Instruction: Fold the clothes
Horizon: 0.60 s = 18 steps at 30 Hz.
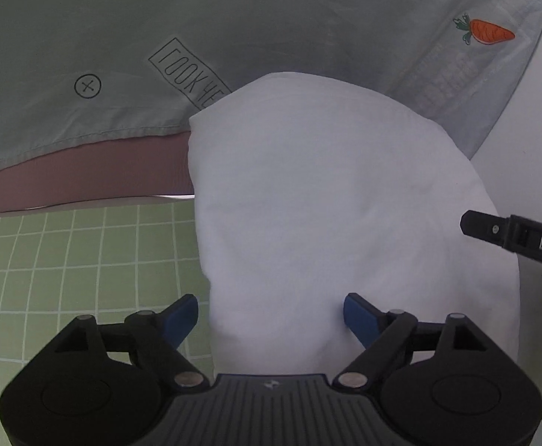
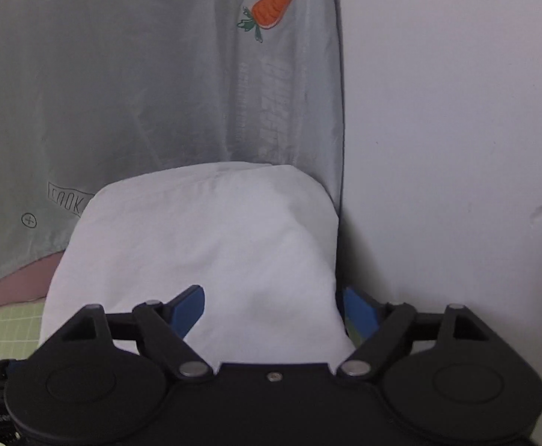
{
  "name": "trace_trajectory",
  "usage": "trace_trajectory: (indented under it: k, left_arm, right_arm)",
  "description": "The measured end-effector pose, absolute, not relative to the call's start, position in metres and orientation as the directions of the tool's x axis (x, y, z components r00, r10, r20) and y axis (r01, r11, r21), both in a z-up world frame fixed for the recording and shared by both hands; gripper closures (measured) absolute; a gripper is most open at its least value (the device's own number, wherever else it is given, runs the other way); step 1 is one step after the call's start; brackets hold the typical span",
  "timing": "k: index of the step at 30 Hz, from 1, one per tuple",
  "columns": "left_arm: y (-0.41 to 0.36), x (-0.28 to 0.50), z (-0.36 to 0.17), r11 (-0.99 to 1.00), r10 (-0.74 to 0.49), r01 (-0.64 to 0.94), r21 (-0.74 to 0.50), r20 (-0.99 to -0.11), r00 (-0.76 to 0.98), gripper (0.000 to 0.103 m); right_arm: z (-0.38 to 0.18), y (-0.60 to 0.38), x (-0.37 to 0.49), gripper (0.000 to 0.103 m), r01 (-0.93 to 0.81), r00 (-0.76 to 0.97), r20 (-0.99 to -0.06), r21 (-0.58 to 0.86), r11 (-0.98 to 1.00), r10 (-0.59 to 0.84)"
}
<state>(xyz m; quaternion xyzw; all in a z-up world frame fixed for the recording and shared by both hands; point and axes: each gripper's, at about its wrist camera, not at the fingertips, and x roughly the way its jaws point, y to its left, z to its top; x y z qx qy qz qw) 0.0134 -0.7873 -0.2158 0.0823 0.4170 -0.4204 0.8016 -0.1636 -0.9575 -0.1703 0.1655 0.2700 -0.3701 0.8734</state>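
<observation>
A folded white garment (image 1: 330, 200) lies in front of both grippers; it also shows in the right wrist view (image 2: 204, 245). My left gripper (image 1: 271, 316) is open, its blue pads (image 1: 181, 319) standing either side of the garment's near left part. My right gripper (image 2: 273, 312) is open, its blue pads (image 2: 189, 308) standing either side of the garment's near right part. A finger of the right gripper (image 1: 509, 232) reaches in from the right in the left wrist view. No cloth is pinched.
A grey-green cloth (image 1: 159, 37) with a carrot print (image 1: 488, 31) hangs behind the garment, also in the right wrist view (image 2: 122, 93). A green gridded mat (image 1: 66, 267) covers the table, with a pink strip (image 1: 85, 178) behind. A white wall (image 2: 457, 130) stands at right.
</observation>
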Motion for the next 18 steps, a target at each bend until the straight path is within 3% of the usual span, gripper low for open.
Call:
trace_trajectory:
  k: [4,9,13,14,18]
  left_arm:
    - [-0.770,0.008,-0.212,0.642,-0.597,0.737,-0.213,-0.742,0.306,0.009]
    - [-0.746,-0.023,-0.209,0.613,-0.535,0.783,-0.107,-0.785,0.311,0.007]
    - [-0.701,-0.051,-0.195,0.610,-0.553,0.777,-0.154,-0.785,0.279,0.005]
    - [-0.687,-0.063,-0.188,0.612,-0.561,0.776,-0.151,-0.775,0.292,0.001]
    - [-0.637,-0.109,-0.163,0.637,-0.568,0.760,-0.126,-0.743,0.353,0.000]
  right_arm:
    - [-0.192,-0.910,-0.179,0.012,0.724,0.596,-0.525,0.023,0.690,-0.608]
    - [-0.214,-0.877,-0.187,0.008,0.704,0.500,-0.622,-0.114,0.701,-0.603]
    - [-0.207,-0.850,-0.224,0.013,0.738,0.487,-0.693,0.002,0.674,-0.531]
    - [-0.204,-0.841,-0.234,0.013,0.745,0.490,-0.701,0.027,0.667,-0.518]
    - [-0.178,-0.802,-0.268,0.012,0.739,0.521,-0.687,0.066,0.671,-0.507]
